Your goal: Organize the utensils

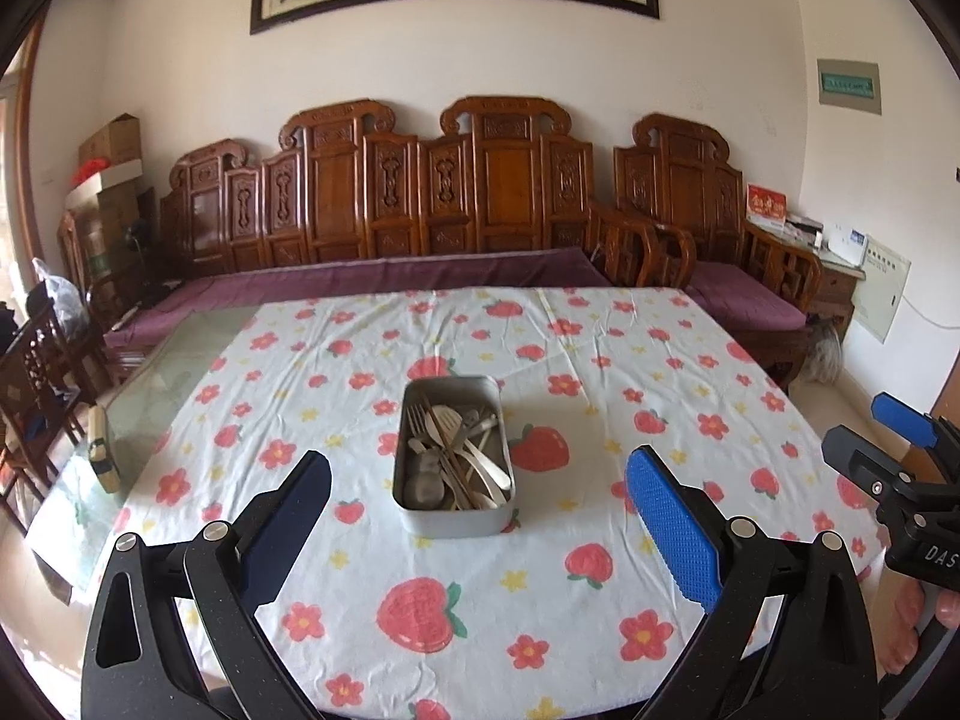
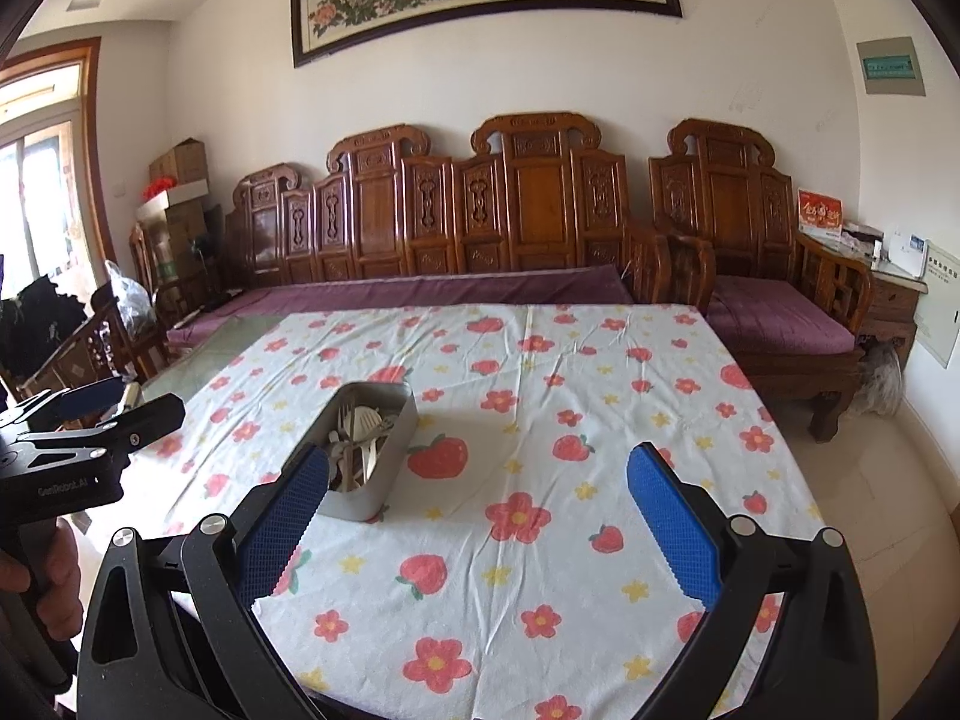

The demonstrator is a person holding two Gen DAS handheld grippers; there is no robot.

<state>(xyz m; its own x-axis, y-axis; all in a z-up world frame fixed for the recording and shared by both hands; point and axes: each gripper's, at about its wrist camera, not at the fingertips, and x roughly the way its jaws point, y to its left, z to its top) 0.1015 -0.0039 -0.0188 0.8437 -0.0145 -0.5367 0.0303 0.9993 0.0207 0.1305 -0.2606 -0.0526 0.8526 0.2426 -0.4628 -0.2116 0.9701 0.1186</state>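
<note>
A grey metal tin stands in the middle of the table on a white cloth with strawberries and flowers. Several forks, spoons and a slotted turner lie piled inside it. My left gripper hangs open above the near side of the table, the tin just beyond its fingers. In the right wrist view the same tin sits front left, partly behind the left pad. My right gripper is wide open over bare cloth, nothing between its blue pads. It also shows at the right edge of the left wrist view.
A carved wooden bench with purple cushions runs behind the table. A bare glass strip of table shows left of the cloth. Wooden chairs and boxes stand far left. A hand holds the left gripper's handle.
</note>
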